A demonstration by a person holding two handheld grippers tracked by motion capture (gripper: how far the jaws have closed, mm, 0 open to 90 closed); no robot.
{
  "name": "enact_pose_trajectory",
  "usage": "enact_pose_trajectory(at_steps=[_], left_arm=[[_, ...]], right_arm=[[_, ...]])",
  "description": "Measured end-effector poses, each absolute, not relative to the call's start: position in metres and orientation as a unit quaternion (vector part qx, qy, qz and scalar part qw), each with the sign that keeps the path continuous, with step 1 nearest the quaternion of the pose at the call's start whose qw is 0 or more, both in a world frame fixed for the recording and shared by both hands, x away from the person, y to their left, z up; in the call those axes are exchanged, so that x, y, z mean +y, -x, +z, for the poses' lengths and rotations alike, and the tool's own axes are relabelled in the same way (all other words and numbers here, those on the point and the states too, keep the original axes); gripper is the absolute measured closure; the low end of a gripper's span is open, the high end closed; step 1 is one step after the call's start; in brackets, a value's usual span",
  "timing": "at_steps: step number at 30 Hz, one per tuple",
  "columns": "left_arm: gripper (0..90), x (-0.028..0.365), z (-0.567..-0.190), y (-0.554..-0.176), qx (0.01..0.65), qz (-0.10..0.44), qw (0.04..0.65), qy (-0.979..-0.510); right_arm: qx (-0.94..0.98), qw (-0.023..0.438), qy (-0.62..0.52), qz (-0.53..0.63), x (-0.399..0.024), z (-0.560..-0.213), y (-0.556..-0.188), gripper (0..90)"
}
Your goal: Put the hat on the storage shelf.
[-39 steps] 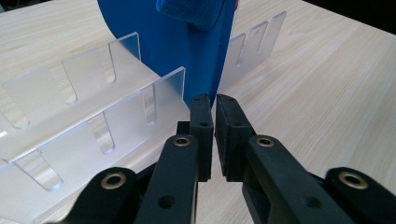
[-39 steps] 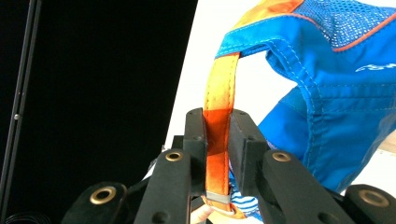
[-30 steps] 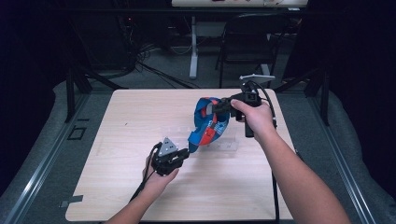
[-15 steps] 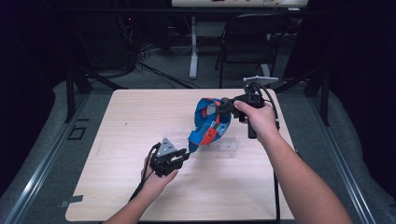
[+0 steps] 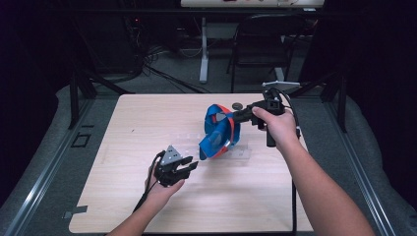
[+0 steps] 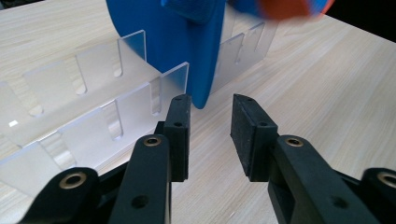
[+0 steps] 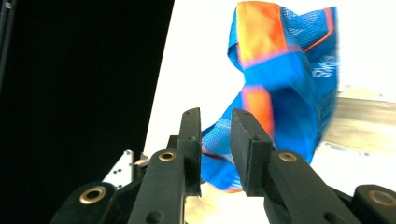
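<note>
Two grippers over a pale wooden table. Nearest, left gripper, held low above the wood in the left hand, jaws parted with nothing between them. Just past its tips in the left gripper view, clear plastic organizer lying on the tabletop, slotted dividers upright, near end cut off by the frame, barely visible from the high view as a faint sheen. Blue and orange fabric bag hanging into or just over the organizer; which compartment, hard to tell. Bag's upper part cropped and blurred in the left gripper view. Farther back, right gripper, gripped by the right hand, pinching the bag's edge near the top. Tabletop washed out to white in the right gripper view. Small dark round object beyond the bag, too small to identify.
</note>
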State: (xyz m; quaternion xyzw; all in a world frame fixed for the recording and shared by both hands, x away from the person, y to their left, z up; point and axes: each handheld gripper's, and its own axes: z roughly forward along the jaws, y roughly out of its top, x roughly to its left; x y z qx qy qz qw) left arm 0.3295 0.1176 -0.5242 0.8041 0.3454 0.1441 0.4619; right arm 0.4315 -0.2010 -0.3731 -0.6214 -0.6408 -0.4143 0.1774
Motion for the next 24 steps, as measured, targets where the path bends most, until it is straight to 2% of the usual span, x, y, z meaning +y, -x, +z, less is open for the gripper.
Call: enact_pose_trajectory(at_steps=[14, 24], left_arm=[[59.5, 0.128, -0.527, -0.33, 0.359, 0.144, 0.455, -0.802], [56.9, 0.139, -0.53, -0.328, 0.365, 0.144, 0.446, -0.804]], right_arm=[[-0.646, 0.161, 0.633, -0.395, -0.217, -0.384, -0.423, 69.8], [-0.65, 0.155, 0.639, -0.382, -0.221, -0.4, -0.414, 67.6]])
